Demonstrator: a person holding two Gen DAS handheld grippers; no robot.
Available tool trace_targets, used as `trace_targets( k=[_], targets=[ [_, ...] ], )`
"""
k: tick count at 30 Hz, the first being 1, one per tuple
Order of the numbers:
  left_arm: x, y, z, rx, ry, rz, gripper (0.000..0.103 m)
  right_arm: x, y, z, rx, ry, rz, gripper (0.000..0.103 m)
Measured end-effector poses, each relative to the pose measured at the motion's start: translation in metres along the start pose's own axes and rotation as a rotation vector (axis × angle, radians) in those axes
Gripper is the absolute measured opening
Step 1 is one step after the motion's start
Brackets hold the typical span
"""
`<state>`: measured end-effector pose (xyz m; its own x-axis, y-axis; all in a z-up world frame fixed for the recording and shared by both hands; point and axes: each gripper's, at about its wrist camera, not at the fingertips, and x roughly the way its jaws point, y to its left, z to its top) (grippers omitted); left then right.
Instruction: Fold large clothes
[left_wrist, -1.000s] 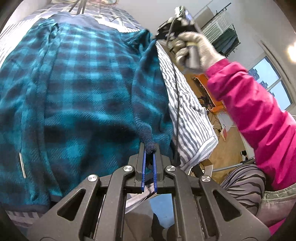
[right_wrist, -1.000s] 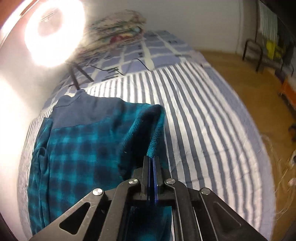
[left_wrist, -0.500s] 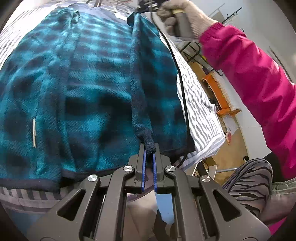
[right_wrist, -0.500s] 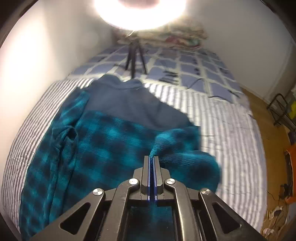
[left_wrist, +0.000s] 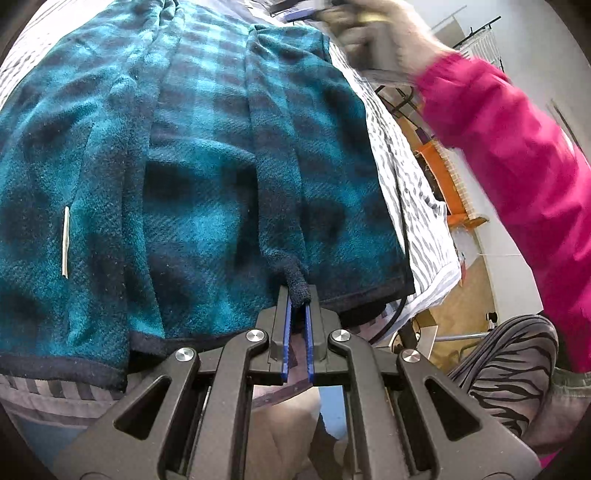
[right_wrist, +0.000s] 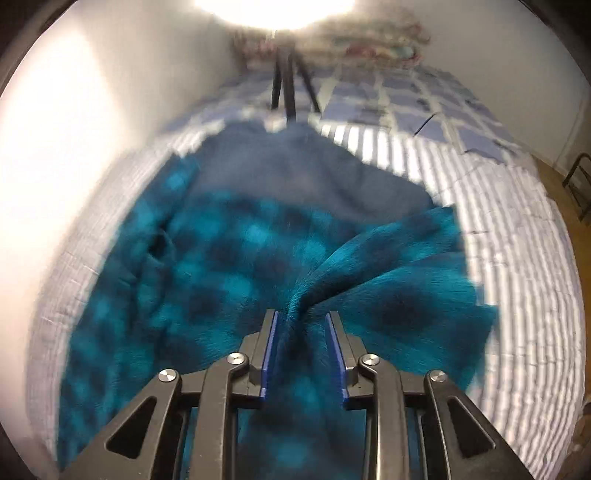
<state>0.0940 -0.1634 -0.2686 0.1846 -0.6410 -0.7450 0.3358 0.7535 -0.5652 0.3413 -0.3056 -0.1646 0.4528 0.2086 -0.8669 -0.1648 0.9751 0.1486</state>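
A large teal and navy plaid fleece garment (left_wrist: 207, 155) lies spread on the striped bed. Its right side is folded over onto the middle. My left gripper (left_wrist: 297, 295) is shut on the dark hem corner of that folded flap near the bed's near edge. In the right wrist view the same garment (right_wrist: 229, 258) lies below my right gripper (right_wrist: 301, 317), whose jaws stand apart with a ridge of the plaid cloth loose between them. The right hand and its gripper also show blurred at the top of the left wrist view (left_wrist: 373, 40).
The striped bed sheet (right_wrist: 517, 258) extends right of the garment, with a checked blanket (right_wrist: 417, 103) and a black tripod (right_wrist: 288, 85) at the far end. A wall runs along the left. Wooden floor (left_wrist: 465, 306) and an orange object (left_wrist: 450, 184) lie past the bed's right edge.
My right gripper has opened and let go of the cloth it held. The flap now lies flat over the garment's middle. My left gripper keeps its hold on the hem and has lowered.
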Motion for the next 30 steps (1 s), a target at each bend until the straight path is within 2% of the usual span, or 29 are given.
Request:
trace_targets(
  k=[2, 5, 6, 8, 12, 17, 19, 22, 24, 25, 26, 27, 28, 29, 30],
  targets=[
    [-0.003, 0.001, 0.001, 0.006, -0.003, -0.007, 0.004, -0.032, -0.009, -0.004, 0.011, -0.031, 0.039, 0.027],
    [-0.009, 0.004, -0.002, 0.018, -0.004, -0.009, 0.004, -0.089, -0.028, -0.034, 0.034, -0.054, 0.081, 0.028],
    [-0.011, 0.003, -0.002, 0.017, 0.002, -0.009, 0.004, -0.104, -0.032, -0.047, 0.043, -0.051, 0.097, 0.029],
    [-0.016, 0.004, -0.004, 0.013, 0.006, -0.006, 0.013, -0.123, -0.037, -0.075, 0.05, -0.029, 0.111, 0.031],
    [-0.032, 0.011, -0.006, -0.023, -0.037, -0.014, 0.014, -0.154, -0.042, -0.156, 0.088, 0.027, 0.191, 0.035],
    [-0.046, 0.021, -0.003, -0.076, -0.072, -0.039, 0.014, -0.155, -0.044, -0.235, 0.145, 0.103, 0.279, 0.041],
    [-0.048, 0.021, 0.002, -0.091, -0.082, -0.052, 0.014, -0.149, -0.041, -0.255, 0.171, 0.128, 0.318, 0.044],
    [-0.051, 0.018, 0.007, -0.095, -0.093, -0.069, 0.014, -0.135, -0.034, -0.273, 0.198, 0.171, 0.354, 0.056],
    [-0.05, 0.014, 0.01, -0.081, -0.092, -0.061, 0.014, -0.121, -0.029, -0.28, 0.204, 0.205, 0.358, 0.056],
    [-0.048, 0.014, 0.011, -0.08, -0.093, -0.051, 0.014, -0.112, -0.027, -0.283, 0.208, 0.229, 0.357, 0.053],
    [-0.044, 0.015, 0.012, -0.081, -0.089, -0.045, 0.014, -0.105, -0.025, -0.285, 0.208, 0.253, 0.367, 0.036],
    [-0.039, 0.016, 0.013, -0.085, -0.079, -0.036, 0.014, -0.102, -0.022, -0.289, 0.208, 0.267, 0.382, 0.025],
    [-0.033, 0.016, 0.012, -0.084, -0.07, -0.025, 0.014, -0.102, -0.019, -0.294, 0.209, 0.277, 0.388, 0.007],
    [-0.026, 0.016, 0.012, -0.076, -0.056, -0.011, 0.014, -0.104, -0.017, -0.294, 0.203, 0.274, 0.366, 0.002],
    [-0.019, 0.016, 0.01, -0.071, -0.04, 0.004, 0.014, -0.111, -0.016, -0.294, 0.195, 0.265, 0.359, 0.002]
  ],
)
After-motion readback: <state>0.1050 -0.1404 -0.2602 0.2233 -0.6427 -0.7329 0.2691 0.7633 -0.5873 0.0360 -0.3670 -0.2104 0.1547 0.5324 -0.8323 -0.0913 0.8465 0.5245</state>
